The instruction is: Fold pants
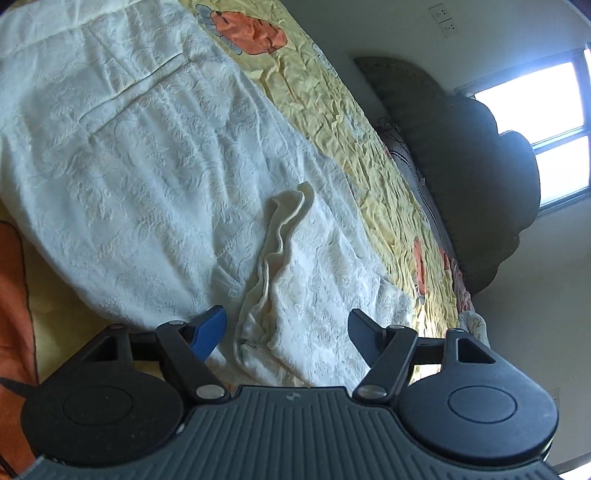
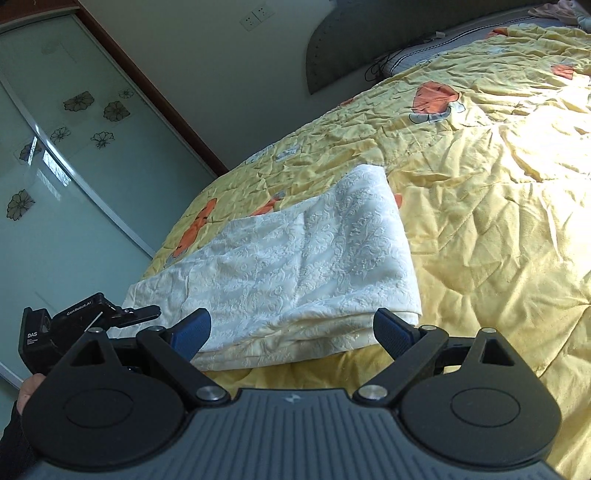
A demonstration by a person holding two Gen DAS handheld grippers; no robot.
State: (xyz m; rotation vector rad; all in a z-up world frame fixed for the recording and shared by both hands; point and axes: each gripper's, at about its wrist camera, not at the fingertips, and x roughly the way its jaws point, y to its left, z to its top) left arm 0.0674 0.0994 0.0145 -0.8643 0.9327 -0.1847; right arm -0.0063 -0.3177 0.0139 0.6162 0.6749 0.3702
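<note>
1. Two grippers hover over a bed [image 2: 498, 229] spread with a wrinkled yellow quilt [image 1: 332, 110] printed with orange cartoon figures.
2. The white textured pants [image 2: 295, 266] lie on the quilt, folded over into a broad layered band; in the left wrist view a pocket seam shows near the top and a cream hem edge [image 1: 280, 236] curls up in the middle of the cloth.
3. The left gripper [image 1: 286, 328] has its fingers spread wide and released, empty, hanging over the near edge of the pants with the curled hem between them.
4. The right gripper [image 2: 291, 332] is likewise spread wide and grasps nothing; its blue-padded fingers [image 2: 192, 332] flank the near folded edge of the pants.
5. In the right wrist view the left gripper's body shows at lower left, close to the far end of the cloth.
6. A padded grey headboard [image 2: 369, 48] stands at the head of the bed, with a dark cable lying near it.
7. The wall carries sockets [image 2: 255, 16].
8. A frosted glass sliding door [image 2: 66, 147] with flower decals and a brown frame stands beside the bed.
9. A bright window [image 1: 546, 122] shows in the left wrist view, and sunlight falls across the quilt.
</note>
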